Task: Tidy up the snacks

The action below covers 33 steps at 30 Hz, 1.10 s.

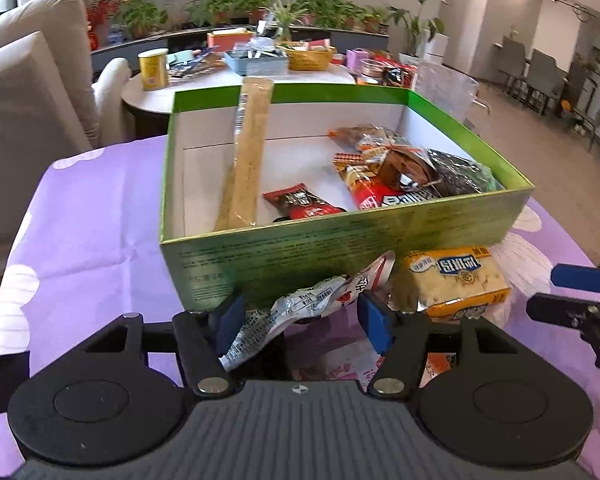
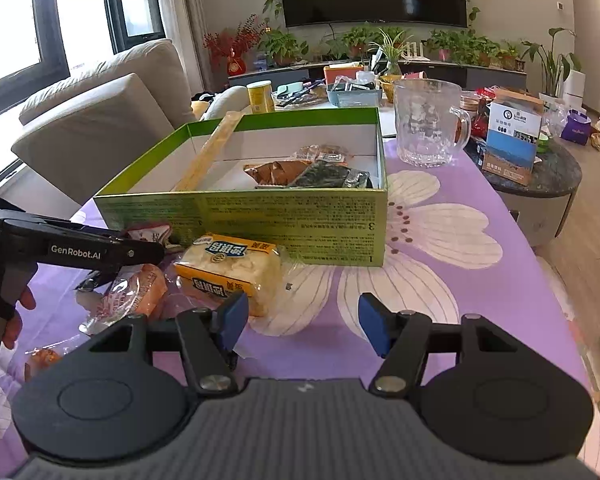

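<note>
Snacks on a purple floral tablecloth (image 2: 480,184) in a living room.
Both grippers stood apart: the left gripper (image 1: 304,320) around a silver packet (image 1: 300,304) before the green box (image 1: 340,240), the right gripper (image 2: 304,324) holding nothing beside the yellow packet (image 2: 236,268).

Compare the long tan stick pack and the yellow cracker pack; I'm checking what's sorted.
The long tan stick pack leans inside the green box; the yellow cracker pack lies flat outside it, on the purple cloth. One is slim and long, the other blocky. Both are sealed snacks.
</note>
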Tool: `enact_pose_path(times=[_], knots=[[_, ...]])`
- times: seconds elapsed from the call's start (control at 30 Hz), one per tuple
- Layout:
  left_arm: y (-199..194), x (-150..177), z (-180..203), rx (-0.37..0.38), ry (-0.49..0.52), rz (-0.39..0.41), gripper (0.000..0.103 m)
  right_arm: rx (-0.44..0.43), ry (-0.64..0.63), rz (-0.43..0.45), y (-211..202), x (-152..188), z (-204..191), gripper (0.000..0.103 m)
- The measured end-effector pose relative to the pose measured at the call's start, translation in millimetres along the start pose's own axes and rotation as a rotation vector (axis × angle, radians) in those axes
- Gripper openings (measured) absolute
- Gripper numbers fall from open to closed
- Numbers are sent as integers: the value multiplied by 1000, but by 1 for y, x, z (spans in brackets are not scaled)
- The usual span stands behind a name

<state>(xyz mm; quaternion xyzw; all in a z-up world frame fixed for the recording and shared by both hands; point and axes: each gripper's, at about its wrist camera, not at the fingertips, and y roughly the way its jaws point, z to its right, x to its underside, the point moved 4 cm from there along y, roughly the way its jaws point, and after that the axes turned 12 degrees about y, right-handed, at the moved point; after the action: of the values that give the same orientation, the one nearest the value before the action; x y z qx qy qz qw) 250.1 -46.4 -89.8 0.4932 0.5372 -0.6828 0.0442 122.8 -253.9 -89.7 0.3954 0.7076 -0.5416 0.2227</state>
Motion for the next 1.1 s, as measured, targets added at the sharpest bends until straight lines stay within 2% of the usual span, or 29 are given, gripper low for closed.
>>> enact_pose_path(times=[0.1,0.23,0.27,0.47,0.6,0.73,0.87,1.1], knots=[[-3,1,-1,12,13,5,52,9,19,-2,2,-1,3,57],[-14,-1,5,-14,43,39,39,13,37,-7,3,0,5,57],[-19,-1,6,-18,40,50,39,11,35,-6,2,0,5,57],[-52,6,-5,-9,-51,138,34,4,22,0,-5,1,0,57],[-79,23,-21,-10,-147,169,19,-8,19,-3,-9,5,-5,57],[-99,43,-36,-28,-203,188,17,-28,-9,-16,-10,12,-15,57],[-103,61,-42,-38,-226,156,16,-65,-43,-29,-14,19,-29,57],[-107,87,-42,-12,-273,131,17,-107,-127,-46,-20,30,-53,57]])
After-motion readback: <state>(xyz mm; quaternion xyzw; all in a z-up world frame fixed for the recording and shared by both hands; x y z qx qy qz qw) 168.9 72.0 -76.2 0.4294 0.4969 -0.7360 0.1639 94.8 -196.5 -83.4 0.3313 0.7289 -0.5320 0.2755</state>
